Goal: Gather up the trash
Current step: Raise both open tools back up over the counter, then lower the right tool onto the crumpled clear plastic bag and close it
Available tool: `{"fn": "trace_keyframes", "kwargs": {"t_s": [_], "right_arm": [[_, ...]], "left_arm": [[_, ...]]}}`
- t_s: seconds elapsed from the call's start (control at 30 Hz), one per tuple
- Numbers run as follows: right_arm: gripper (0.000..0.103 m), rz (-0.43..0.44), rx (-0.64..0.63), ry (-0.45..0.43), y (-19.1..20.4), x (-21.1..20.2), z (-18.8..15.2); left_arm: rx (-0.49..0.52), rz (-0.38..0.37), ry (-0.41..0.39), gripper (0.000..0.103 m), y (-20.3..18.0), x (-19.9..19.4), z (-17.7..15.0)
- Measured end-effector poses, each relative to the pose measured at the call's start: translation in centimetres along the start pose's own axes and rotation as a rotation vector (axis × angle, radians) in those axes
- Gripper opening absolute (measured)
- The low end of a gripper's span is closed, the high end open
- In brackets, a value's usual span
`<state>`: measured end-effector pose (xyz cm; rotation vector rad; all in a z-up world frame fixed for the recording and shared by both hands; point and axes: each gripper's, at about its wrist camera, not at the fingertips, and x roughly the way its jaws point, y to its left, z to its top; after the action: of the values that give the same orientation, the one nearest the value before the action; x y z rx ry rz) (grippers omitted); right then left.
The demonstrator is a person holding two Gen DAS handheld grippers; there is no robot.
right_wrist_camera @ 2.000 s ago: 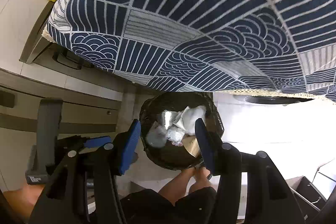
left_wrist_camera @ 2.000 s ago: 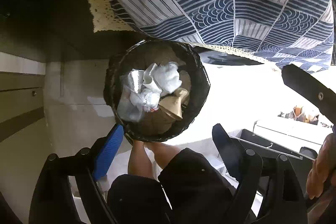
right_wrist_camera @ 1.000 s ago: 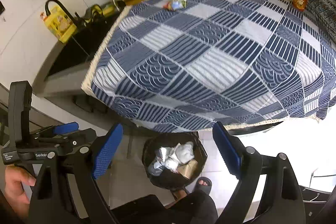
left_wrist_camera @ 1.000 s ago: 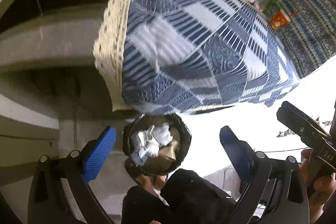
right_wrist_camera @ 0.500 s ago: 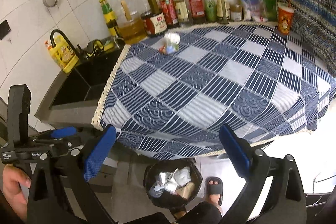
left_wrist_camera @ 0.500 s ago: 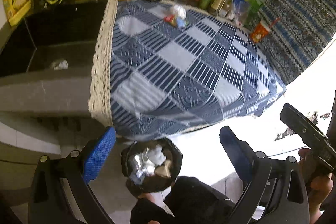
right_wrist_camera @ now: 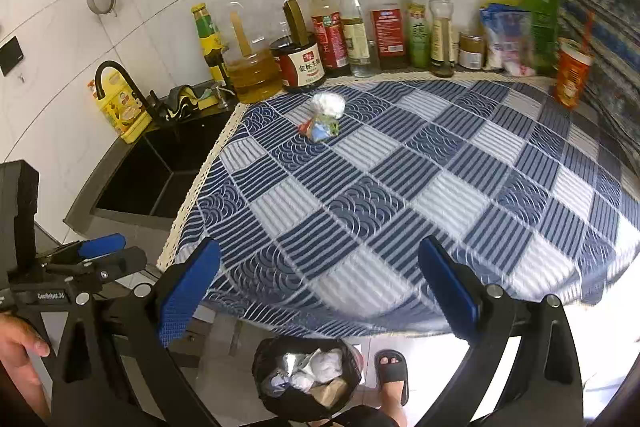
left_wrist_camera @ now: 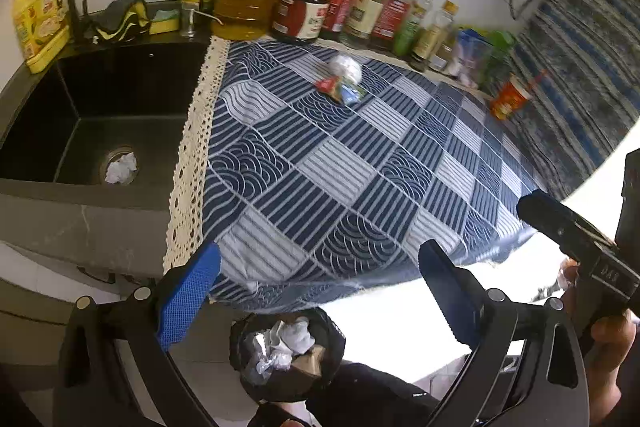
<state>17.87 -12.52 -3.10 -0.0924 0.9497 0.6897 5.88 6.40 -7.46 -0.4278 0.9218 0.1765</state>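
Both grippers hang above the near edge of the counter, angled down and empty. The right gripper (right_wrist_camera: 318, 281) has its 2 black arms spread wide, blue ribbed pads (right_wrist_camera: 188, 291) facing each other across bare cloth; its jaws have just been opening, with nothing between them. The left gripper (left_wrist_camera: 318, 291) is splayed just as wide, nothing pinched, and a hand (right_wrist_camera: 18, 351) grips its handle at the left of the right wrist view.

The tablecloth (left_wrist_camera: 360, 163) is a quilted navy-and-white patchwork of stripes and wave arcs, with a cream lace border (left_wrist_camera: 192, 155) down its left side. On its far part lies the trash: a crumpled white paper wad (right_wrist_camera: 328, 105) touching a small heap of crinkled red, blue and green wrappers (right_wrist_camera: 318, 129).

Below the near edge, on the tiled floor, stands a round bin (right_wrist_camera: 306, 379) lined with glossy black plastic, holding crumpled white tissue, silvery foil and a brown cardboard scrap. A sandalled foot (right_wrist_camera: 392, 367) stands just right of it.

Left of the cloth sits a matte black sink (left_wrist_camera: 92, 115), with 1 more white paper ball (left_wrist_camera: 120, 167) in its drain. Glass and plastic bottles (right_wrist_camera: 340, 23) line the far wall, and an orange cup (right_wrist_camera: 572, 73) stands at the far right.
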Motion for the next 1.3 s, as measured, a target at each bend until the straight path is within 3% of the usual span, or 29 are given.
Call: {"fn": "trace_keyframes", "kwargs": {"t_s": [0.6, 0.97, 1.3], "right_arm": [[0.098, 0.173, -0.111, 0.088, -6.9, 11.5, 11.9], [0.098, 0.222, -0.226, 0.145, -6.0, 18.9, 16.5], [0.098, 0.224, -0.321, 0.206, -4.2, 26.0, 17.9]], "left_arm": [[-0.118, 0.144, 0.008, 0.096, -4.1, 5.2, 4.6], [-0.19, 0.207, 0.035, 0.096, -5.9, 8.0, 5.1], [-0.277, 0.251, 0.072, 0.096, -4.8, 9.6, 4.5]]}}
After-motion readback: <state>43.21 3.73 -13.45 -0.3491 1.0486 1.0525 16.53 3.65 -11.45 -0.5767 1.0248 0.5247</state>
